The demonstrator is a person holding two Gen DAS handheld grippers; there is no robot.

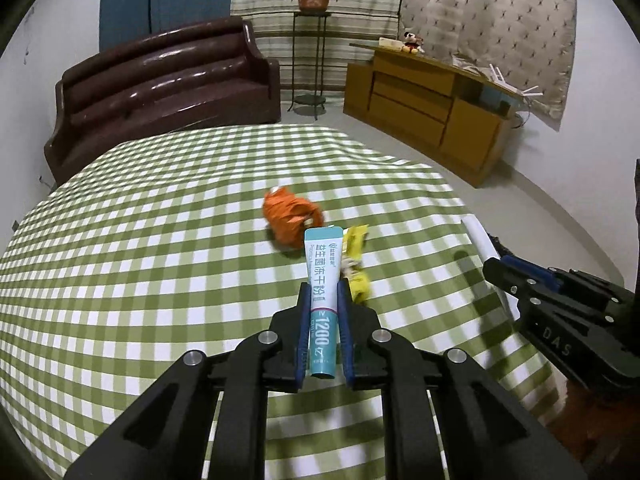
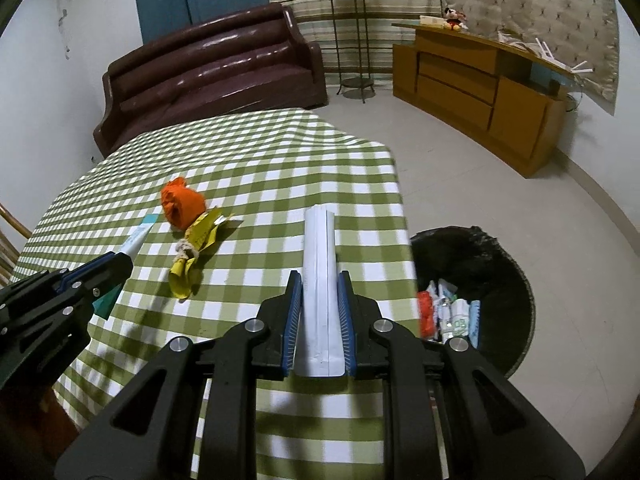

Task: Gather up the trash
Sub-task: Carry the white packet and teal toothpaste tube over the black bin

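Observation:
My left gripper (image 1: pixel 323 288) is shut on a teal and white sachet (image 1: pixel 321 280) and holds it above the green checked tablecloth (image 1: pixel 160 240). My right gripper (image 2: pixel 319 278) is shut on a long white packet (image 2: pixel 319 272). In the left wrist view the right gripper (image 1: pixel 494 266) shows at the right edge with the white packet (image 1: pixel 478 238) sticking out. In the right wrist view the left gripper (image 2: pixel 120 262) shows at the left with the sachet (image 2: pixel 138 236). On the cloth lie a crumpled orange wrapper (image 1: pixel 290 216) (image 2: pixel 182 202) and a yellow wrapper (image 1: pixel 356 264) (image 2: pixel 194 250).
A bin lined with a black bag (image 2: pixel 480 252) stands on the floor right of the table, with several wrappers (image 2: pixel 448 312) inside. Beyond the table are a dark brown sofa (image 1: pixel 168 88), a plant stand (image 1: pixel 310 52) and a wooden cabinet (image 1: pixel 432 104).

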